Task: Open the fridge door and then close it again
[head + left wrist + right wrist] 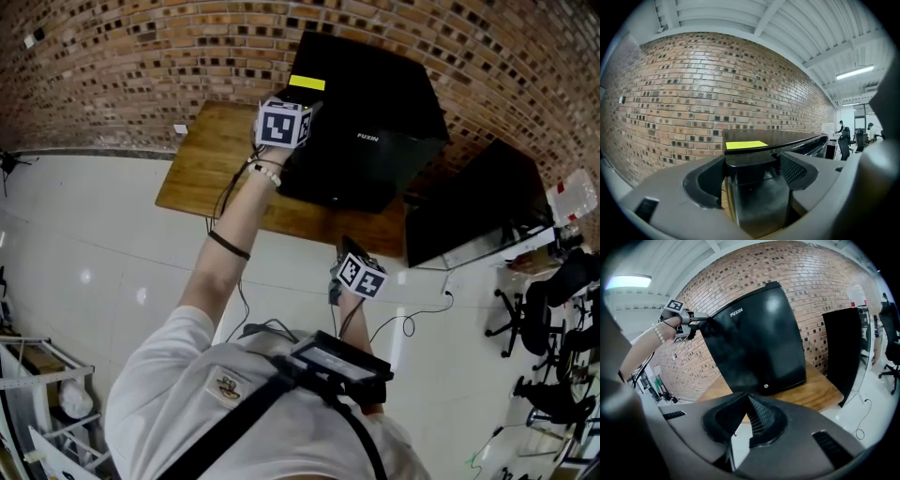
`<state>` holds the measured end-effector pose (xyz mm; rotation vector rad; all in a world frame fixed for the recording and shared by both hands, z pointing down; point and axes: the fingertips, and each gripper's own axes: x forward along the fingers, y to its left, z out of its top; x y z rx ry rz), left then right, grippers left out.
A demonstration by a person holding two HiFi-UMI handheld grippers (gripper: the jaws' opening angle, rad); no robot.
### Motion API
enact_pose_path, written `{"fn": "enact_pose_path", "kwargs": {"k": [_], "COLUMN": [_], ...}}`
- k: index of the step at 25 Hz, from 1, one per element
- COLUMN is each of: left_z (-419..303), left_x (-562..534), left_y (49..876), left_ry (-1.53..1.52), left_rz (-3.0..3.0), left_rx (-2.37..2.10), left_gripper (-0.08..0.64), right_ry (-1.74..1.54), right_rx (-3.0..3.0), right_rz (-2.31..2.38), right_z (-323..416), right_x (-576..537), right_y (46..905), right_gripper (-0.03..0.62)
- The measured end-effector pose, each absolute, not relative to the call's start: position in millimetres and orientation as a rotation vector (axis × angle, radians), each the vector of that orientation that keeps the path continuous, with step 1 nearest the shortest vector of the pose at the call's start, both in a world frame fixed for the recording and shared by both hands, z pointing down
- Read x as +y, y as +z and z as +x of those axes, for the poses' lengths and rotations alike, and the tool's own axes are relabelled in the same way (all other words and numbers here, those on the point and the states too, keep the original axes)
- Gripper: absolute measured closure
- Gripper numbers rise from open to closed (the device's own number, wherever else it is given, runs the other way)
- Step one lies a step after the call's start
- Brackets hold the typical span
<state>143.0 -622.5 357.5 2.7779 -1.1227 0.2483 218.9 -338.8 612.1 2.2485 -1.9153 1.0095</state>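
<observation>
A small black fridge with a yellow sticker on its top stands on a wooden table against a brick wall. Its glossy door faces me. My left gripper is at the door's top left corner. In the left gripper view the door's black edge fills the gap of this gripper, and the jaws are shut on it. I cannot tell whether the door stands ajar. My right gripper hangs lower, in front of the table, apart from the fridge. It is shut on nothing.
A tall black panel stands right of the table on the white floor. Office chairs are at the far right. Cables trail over the floor near my feet. A white rack is at the lower left.
</observation>
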Motion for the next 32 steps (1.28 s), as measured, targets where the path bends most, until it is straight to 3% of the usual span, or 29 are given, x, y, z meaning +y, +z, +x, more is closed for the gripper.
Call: {"fn": "enact_pose_path", "kwargs": {"k": [13,26,32], "left_z": [128,89,85], "left_x": [-578,-436,-359], "left_y": [357,358,358], "left_ry": [0.259,0.230,0.205], "left_rz": [2.756,2.843,2.903], "left_rx": [-1.237,-1.096,-1.126], "left_gripper": [0.202,0.244,0.365], "right_ry": [1.034,1.024,1.035], "right_rx": [-1.972,-2.051,-2.057], "right_rz": [2.220,2.141,2.121], "right_z": [208,186,185], "right_x": [-322,-249,-196], "right_y": [609,606,610], "right_gripper": [0.574,0.574,0.574]}}
